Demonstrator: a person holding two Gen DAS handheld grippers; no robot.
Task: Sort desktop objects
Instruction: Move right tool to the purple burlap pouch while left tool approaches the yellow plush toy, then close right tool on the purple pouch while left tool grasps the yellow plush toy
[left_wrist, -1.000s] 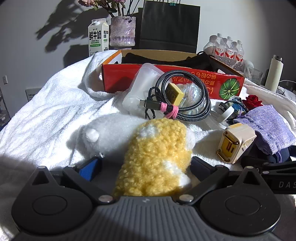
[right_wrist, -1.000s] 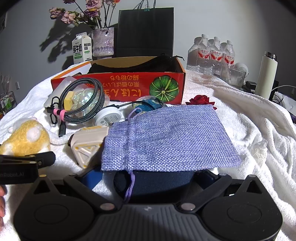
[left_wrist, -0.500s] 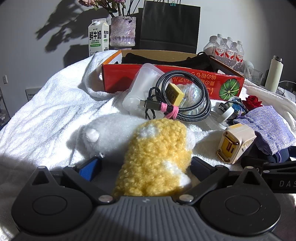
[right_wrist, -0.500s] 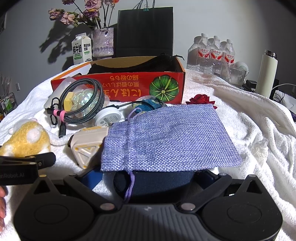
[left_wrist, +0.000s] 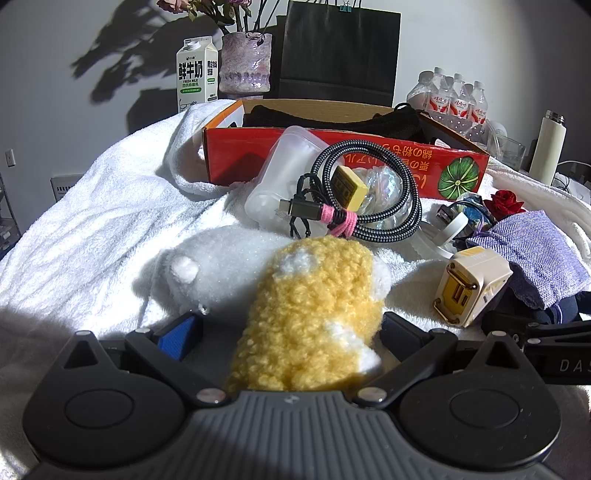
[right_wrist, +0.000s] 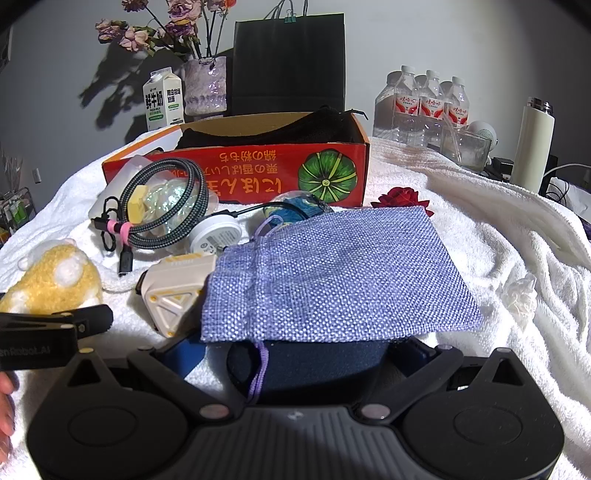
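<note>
Yellow fleece of a plush toy (left_wrist: 314, 302) near, at the left of the clutter, on the white towel (left_wrist: 92, 229) draped over the table, straddled by the left tool (left_wrist: 291, 328); fingers spread on either side, blue left pad apart from the fleece, released rather than clenched. Just beyond and left of it, a white plush (left_wrist: 221, 258), touching. Farther back, a clear plastic container (left_wrist: 288, 170) leaning against the red cardboard box (left_wrist: 236, 155), with a coiled braided cable (left_wrist: 369, 192) bound by a pink tie in front of it and a small yellow block inside the coil. Right of the yellow toy, a cream charger (left_wrist: 472, 284) with gold prongs, beside a round white puck (right_wrist: 216, 236). Then a purple woven pouch (right_wrist: 332, 273), drawstring hanging, lying flat over a dark navy object (right_wrist: 314, 365); right tool (right_wrist: 299, 350) straddling that navy object, fingers wide, towel showing between left pad and object, likewise released. Red rose (right_wrist: 402, 195) just past the pouch's far right corner, near the box. Crumpled tissue (right_wrist: 521, 295) in the towel folds to the right. Along the far wall: milk carton (left_wrist: 195, 70), purple vase (left_wrist: 245, 61) of dried flowers, black paper bag (left_wrist: 340, 48), water bottles (right_wrist: 424, 103), white flask (right_wrist: 533, 144).
</note>
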